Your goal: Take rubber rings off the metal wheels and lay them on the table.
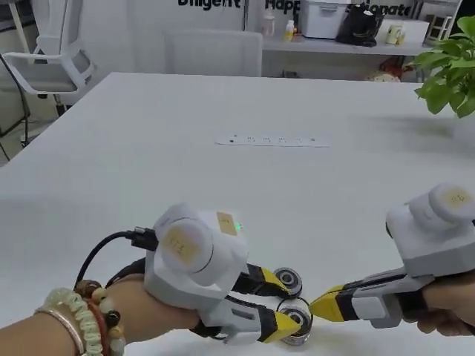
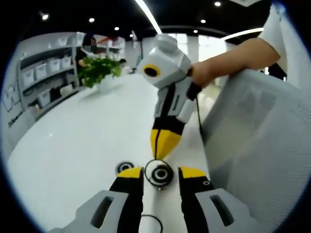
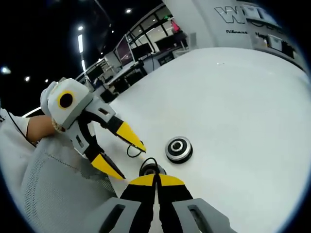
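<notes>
Left claw (image 2: 160, 174) straddles a wheel (image 2: 159, 175) beside the table (image 2: 73, 145) edge.

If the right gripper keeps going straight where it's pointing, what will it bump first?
The right gripper would probably hit the metal wheel just ahead, by the left gripper's fingers; they look nearly touching.

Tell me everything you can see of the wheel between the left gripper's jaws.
The small round metal wheel lies flat on the white table, concentric silvery and dark rings around a hub. It sits between the left gripper's open yellow tips; contact is unclear. The right gripper's shut tips point at its far side, close by.
</notes>
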